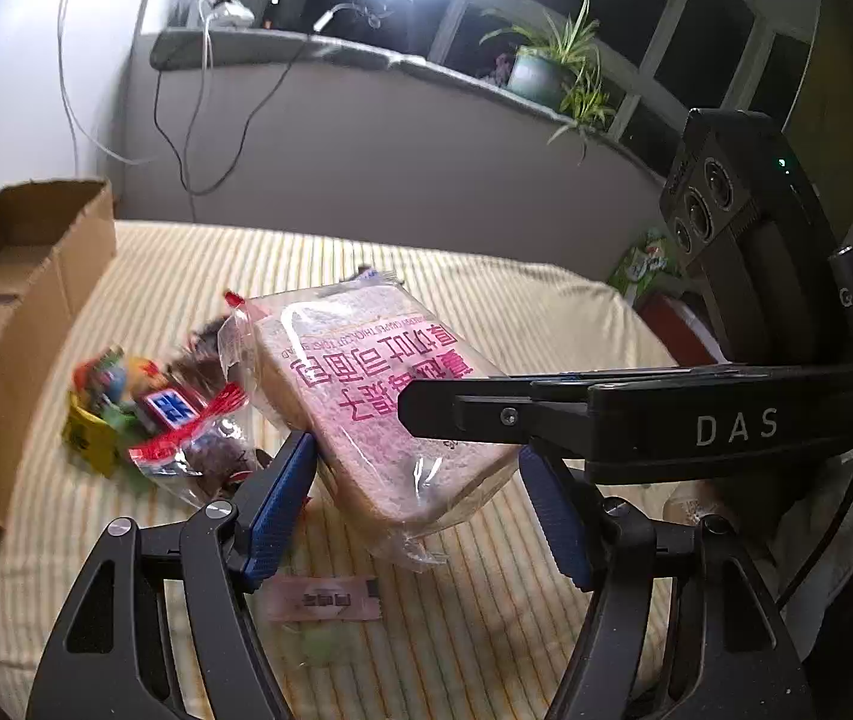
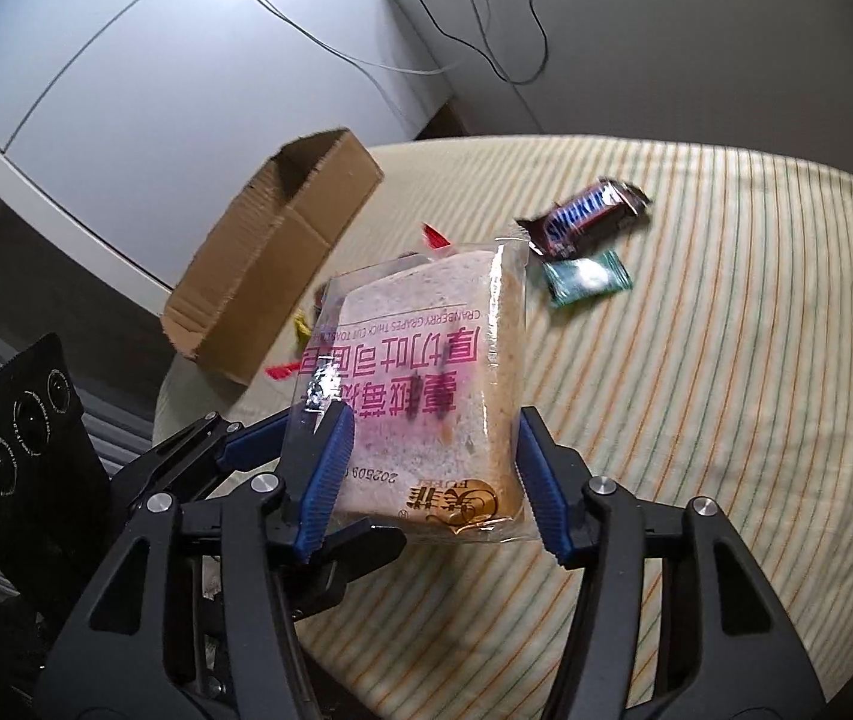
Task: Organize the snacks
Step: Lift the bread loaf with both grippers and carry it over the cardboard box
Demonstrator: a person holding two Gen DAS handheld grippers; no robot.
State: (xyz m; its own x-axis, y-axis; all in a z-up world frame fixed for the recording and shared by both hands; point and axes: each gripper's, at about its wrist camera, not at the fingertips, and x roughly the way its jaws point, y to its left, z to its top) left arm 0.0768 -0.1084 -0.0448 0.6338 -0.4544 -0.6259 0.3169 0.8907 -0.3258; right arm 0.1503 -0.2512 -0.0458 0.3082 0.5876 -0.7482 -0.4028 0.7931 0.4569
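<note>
A clear bag of thick-cut toast with pink print (image 2: 426, 384) is held above the striped table. My right gripper (image 2: 432, 468) is shut on its lower end. In the left wrist view the same toast bag (image 1: 378, 414) sits between my left gripper's blue pads, with the right gripper's black finger (image 1: 486, 408) across it. My left gripper (image 1: 417, 492) is open around the bag; its left pad (image 1: 282, 492) looks close to or touching the bag's side. An open brown cardboard box (image 2: 270, 252) lies at the table's left edge, also in the left wrist view (image 1: 12, 312).
A pile of colourful snack packets (image 1: 150, 420) lies left of the toast. A Snickers bar (image 2: 582, 216) and a teal candy packet (image 2: 588, 282) lie further on the striped cloth (image 2: 726, 360). A pink wrapper (image 1: 324, 600) lies near the left gripper.
</note>
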